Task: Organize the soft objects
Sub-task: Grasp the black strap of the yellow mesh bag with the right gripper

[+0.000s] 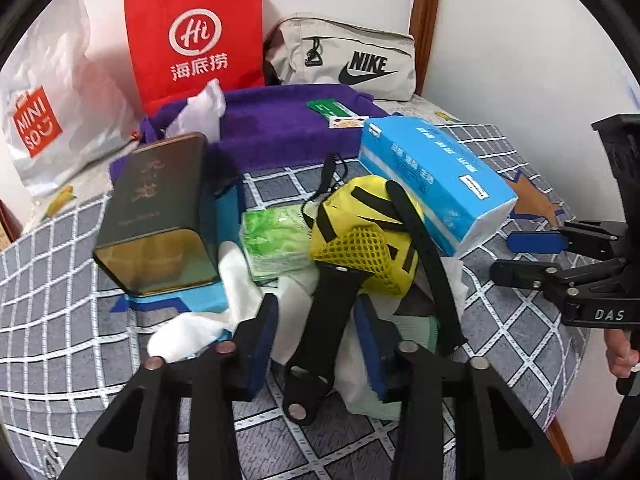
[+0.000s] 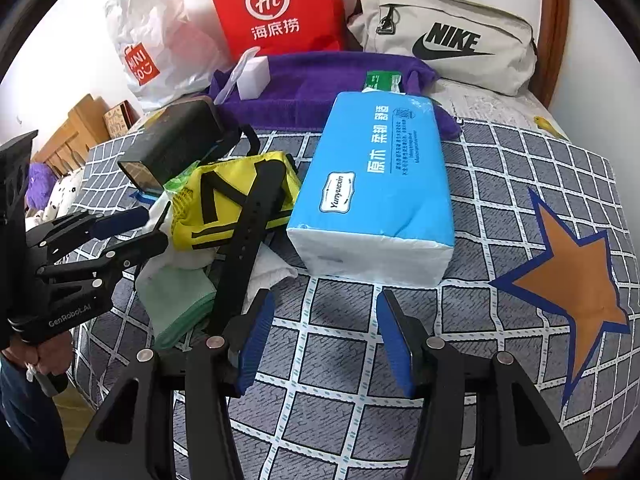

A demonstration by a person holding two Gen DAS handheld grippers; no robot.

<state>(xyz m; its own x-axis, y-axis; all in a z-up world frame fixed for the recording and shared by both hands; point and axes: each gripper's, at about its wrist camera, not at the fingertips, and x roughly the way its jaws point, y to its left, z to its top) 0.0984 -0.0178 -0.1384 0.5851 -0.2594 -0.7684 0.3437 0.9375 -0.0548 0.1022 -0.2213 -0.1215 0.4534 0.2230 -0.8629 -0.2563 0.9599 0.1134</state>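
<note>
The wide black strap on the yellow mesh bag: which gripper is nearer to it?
Left. The left gripper has the wide black strap between its fingers; the right gripper hovers open over bare bedspread beside it.

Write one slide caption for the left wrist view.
Left gripper straddles a black strap below the yellow mesh pouch.

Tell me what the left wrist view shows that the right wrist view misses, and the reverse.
Only the left wrist view shows the black strap running between the left gripper pads, and the face of the green tissue pack, barely visible in the other view. Only the right wrist view shows the orange star on the bedspread and the right gripper open over bare quilt. Both share the blue tissue pack, yellow mesh pouch, dark tin, purple towel, red bag and Nike bag.
</note>
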